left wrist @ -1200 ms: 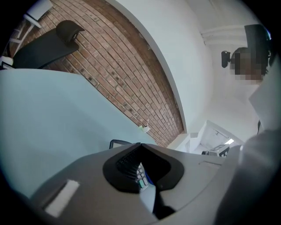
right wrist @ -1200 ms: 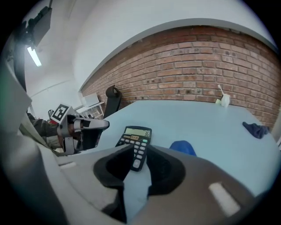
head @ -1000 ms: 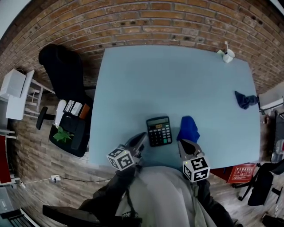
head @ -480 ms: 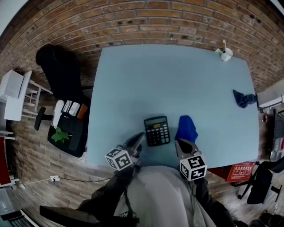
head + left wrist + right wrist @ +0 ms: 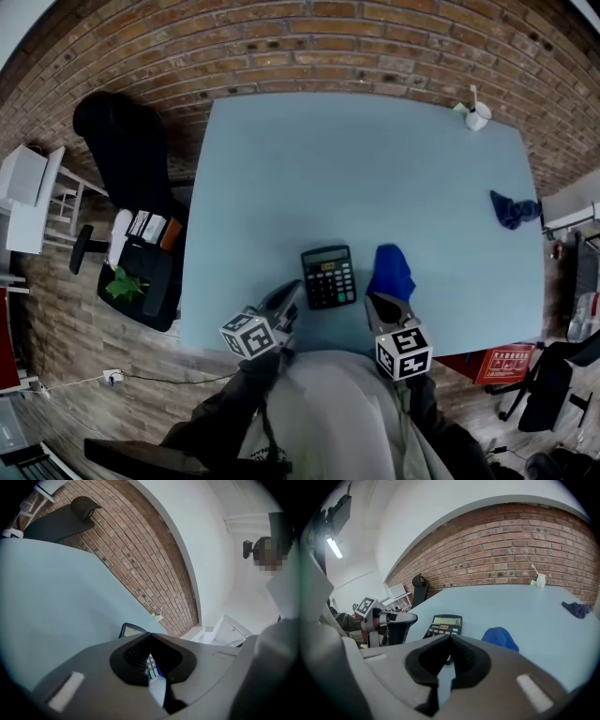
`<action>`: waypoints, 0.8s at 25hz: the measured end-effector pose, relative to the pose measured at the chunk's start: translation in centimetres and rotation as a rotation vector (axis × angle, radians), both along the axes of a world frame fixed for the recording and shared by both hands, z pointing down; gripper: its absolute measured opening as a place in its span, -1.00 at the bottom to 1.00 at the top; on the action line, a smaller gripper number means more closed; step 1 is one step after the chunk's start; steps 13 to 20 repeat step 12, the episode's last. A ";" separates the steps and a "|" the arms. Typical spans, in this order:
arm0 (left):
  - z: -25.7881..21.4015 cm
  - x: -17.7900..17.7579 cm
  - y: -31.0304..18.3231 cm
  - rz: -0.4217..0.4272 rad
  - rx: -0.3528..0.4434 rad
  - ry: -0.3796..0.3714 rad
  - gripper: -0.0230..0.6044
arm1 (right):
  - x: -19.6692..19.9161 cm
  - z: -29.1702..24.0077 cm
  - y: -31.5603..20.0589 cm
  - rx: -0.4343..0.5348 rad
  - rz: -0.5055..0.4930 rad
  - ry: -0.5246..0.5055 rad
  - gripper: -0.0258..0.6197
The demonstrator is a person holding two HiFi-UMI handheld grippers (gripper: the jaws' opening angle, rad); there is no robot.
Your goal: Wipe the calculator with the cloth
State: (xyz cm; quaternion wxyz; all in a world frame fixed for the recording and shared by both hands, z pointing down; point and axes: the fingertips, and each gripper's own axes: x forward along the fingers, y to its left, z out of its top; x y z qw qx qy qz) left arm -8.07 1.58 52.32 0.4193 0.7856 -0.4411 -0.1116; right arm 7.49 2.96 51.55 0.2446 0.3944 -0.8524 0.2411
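On my left, the left gripper (image 5: 293,294) hangs at the near edge of the table (image 5: 356,169), jaws pressed together on nothing, tips just beside the calculator (image 5: 328,277). The calculator lies flat near that edge. Just right of it I see the blue cloth (image 5: 392,272), bunched up. My right gripper (image 5: 376,303), jaws likewise closed and empty, sits near the cloth's near side.

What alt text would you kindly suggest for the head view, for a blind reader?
From above: a black calculator and a blue cloth lie side by side near the front of a pale blue table, the shut left tool and right tool pointing at them. A darker cloth and a white cup sit farther right.
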 end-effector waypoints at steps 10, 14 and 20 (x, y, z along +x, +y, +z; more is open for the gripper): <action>0.7 -0.1 0.0 -0.009 -0.023 0.010 -0.92 | 0.0 0.6 0.1 -0.003 -0.008 0.022 -0.92; 0.9 -0.1 -0.1 -0.009 -0.027 0.013 -0.92 | 0.1 0.7 0.0 -0.002 -0.007 0.029 -0.92; 0.9 -0.1 -0.1 -0.009 -0.027 0.013 -0.92 | 0.1 0.7 0.0 -0.002 -0.007 0.029 -0.92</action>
